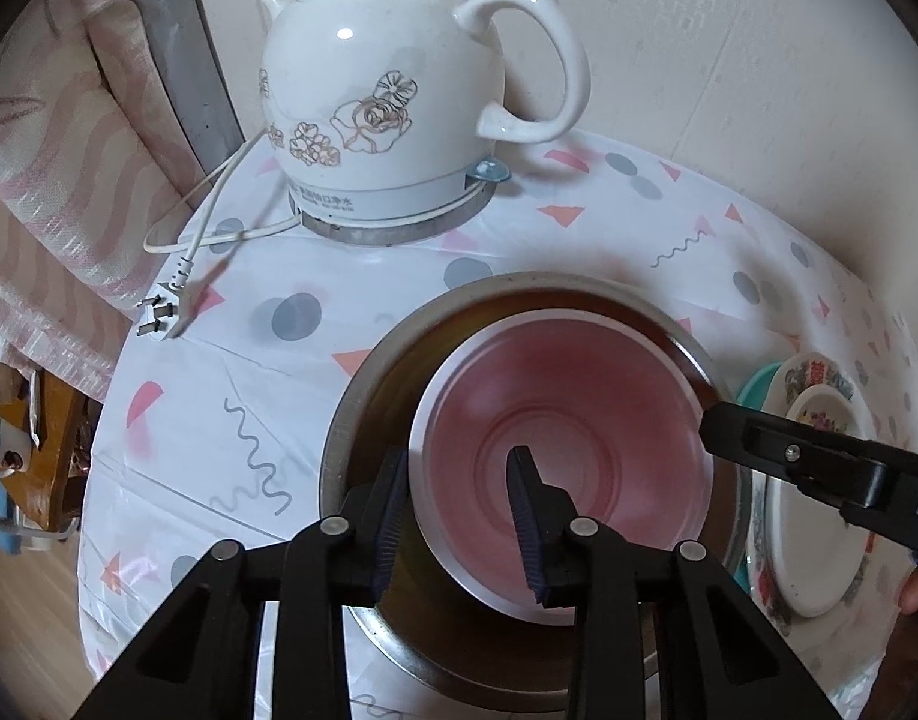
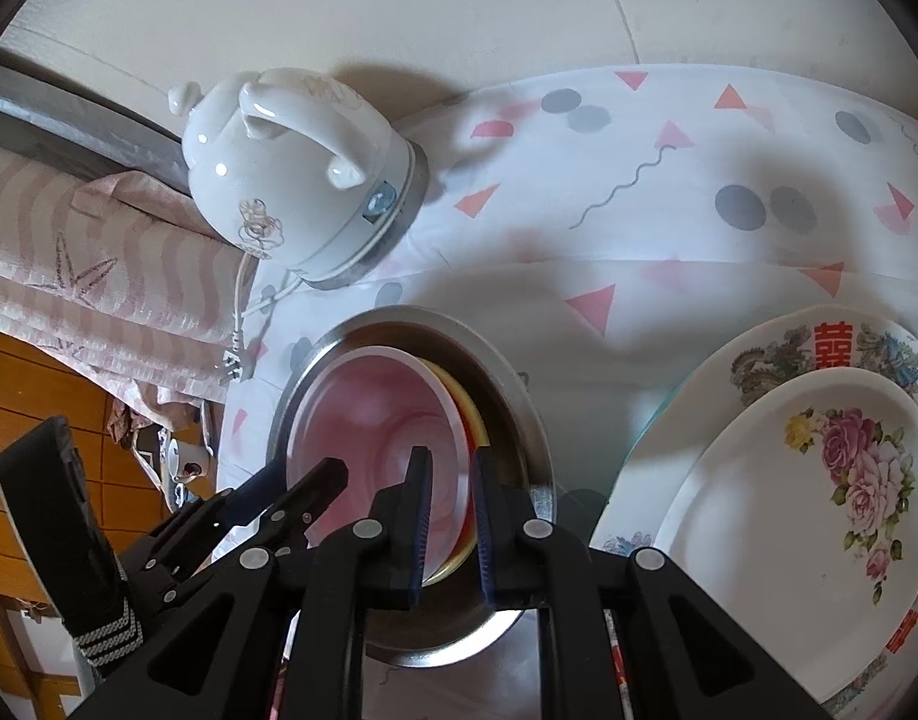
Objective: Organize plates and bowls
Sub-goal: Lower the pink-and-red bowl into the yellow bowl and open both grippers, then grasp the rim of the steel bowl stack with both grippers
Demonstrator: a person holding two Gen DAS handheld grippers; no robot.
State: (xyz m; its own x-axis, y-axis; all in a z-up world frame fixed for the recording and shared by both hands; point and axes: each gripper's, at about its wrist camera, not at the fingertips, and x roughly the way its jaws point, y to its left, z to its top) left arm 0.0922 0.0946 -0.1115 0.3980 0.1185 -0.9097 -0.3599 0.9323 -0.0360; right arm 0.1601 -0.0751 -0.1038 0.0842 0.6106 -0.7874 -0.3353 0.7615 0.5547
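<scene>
Left hand-held gripper (image 1: pixel 459 510) jaws apart astride the near rim of one pink bowl (image 1: pixel 567 456), right hand-held gripper (image 2: pixel 450 516) clamped on that bowl's rim, one yellow bowl (image 2: pixel 465 414) beneath, nested in one steel basin (image 1: pixel 363 408), two flowered plates (image 2: pixel 819 510) stacked beside, one white kettle (image 1: pixel 387 96) behind on the table (image 1: pixel 249 330)

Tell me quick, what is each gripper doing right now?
Left gripper: open, astride the rim of the pink bowl.
Right gripper: closed on that pink bowl's rim.
</scene>
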